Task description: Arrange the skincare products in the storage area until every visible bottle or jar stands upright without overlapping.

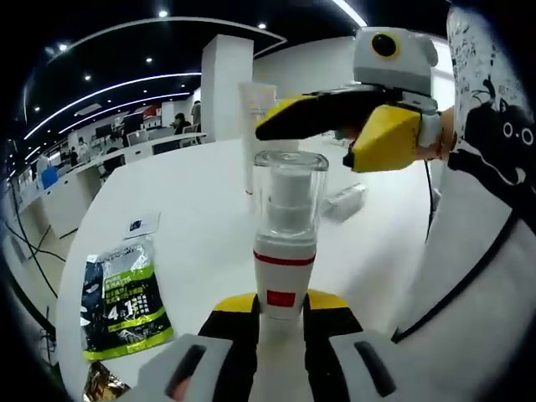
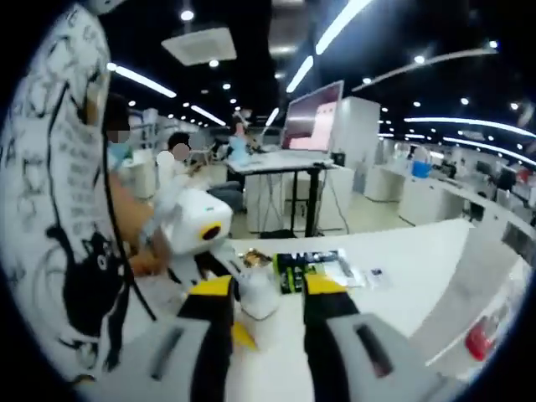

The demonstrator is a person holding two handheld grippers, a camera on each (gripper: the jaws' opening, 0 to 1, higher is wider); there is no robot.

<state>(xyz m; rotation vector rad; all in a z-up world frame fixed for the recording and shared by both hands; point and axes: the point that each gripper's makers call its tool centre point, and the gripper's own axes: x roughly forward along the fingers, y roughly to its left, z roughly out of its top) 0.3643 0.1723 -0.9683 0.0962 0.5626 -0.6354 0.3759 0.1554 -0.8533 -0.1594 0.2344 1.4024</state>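
Note:
My left gripper [image 1: 281, 322] is shut on a white spray bottle [image 1: 285, 251] with a red band and a clear cap, held upright above the white table [image 1: 193, 193]. Behind it stands a tall white tube [image 1: 254, 134]. My right gripper [image 1: 272, 121] reaches in from the upper right, its fingertips beside the tube's top. A clear bottle [image 1: 343, 203] lies on its side farther back. In the right gripper view, my right gripper [image 2: 268, 293] is open, and the capped bottle [image 2: 256, 300] shows in the gap beyond its jaws. The blurred tube [image 2: 473, 310] slants past on the right.
A black and green packet [image 1: 124, 306] lies at the table's left, with a small card [image 1: 142, 224] beyond it; the packet [image 2: 308, 268] also shows past the right jaws. A person in a printed white shirt [image 1: 486, 193] stands close on the right. Desks and people fill the room behind.

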